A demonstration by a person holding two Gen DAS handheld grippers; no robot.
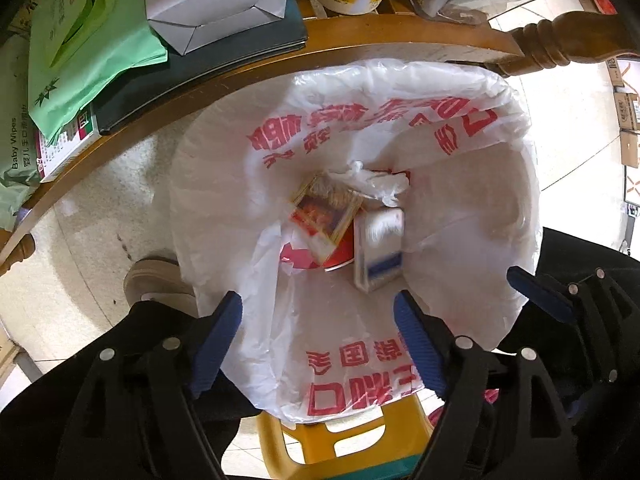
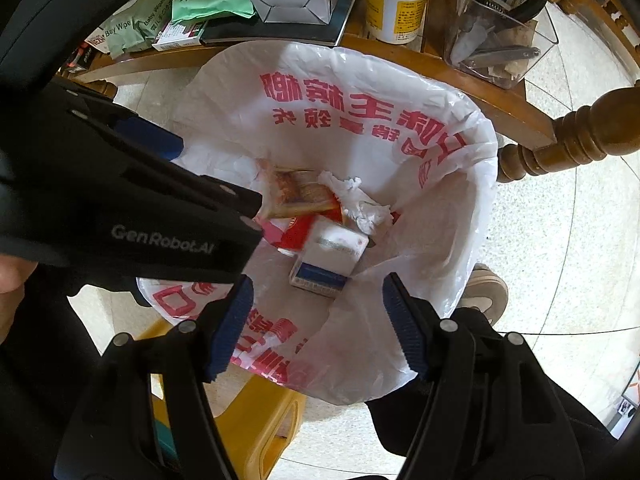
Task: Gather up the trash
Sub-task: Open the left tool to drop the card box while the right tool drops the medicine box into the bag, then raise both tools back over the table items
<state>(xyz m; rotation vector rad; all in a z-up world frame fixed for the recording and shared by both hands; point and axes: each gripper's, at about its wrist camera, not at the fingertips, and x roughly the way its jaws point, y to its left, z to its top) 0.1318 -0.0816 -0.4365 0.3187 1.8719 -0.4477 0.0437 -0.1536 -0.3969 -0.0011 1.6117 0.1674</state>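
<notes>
Pale stone floor (image 2: pixel 560 240) runs under everything, and a curved wooden surface (image 1: pixel 360 36) crowds the far edge, loaded with a white carton (image 1: pixel 216 0), a yellow-labelled bottle (image 2: pixel 396 4), a green bag (image 1: pixel 80 40), baby wipes (image 2: pixel 124 28) and a clear holder of tools (image 2: pixel 500 36). I read that clutter as the source of the trash, which would explain why the bin sits right against it.

Below my tongs stands one bin lined with a white bag with red print (image 1: pixel 360 128), its rim folded outward so the mouth stays wide for dropping things in. A yellow stool (image 2: pixel 256 420) shows beneath its near edge.

At the bottom of the bag I count four pieces: one orange pictured box (image 1: pixel 324 216), one white-and-blue box (image 1: pixel 378 248), one crumpled tissue (image 2: pixel 360 204) and something red and flat (image 2: pixel 296 236) under them. The white-and-blue box looks blurred in the left view, so I judge it may be just landing.

My left tongs (image 1: pixel 316 340) hang over the near rim, spread wide and holding nothing. My right tongs (image 2: pixel 320 324) are likewise apart and empty, poised over the same opening. One shoe (image 2: pixel 484 288) stands beside the bin.
</notes>
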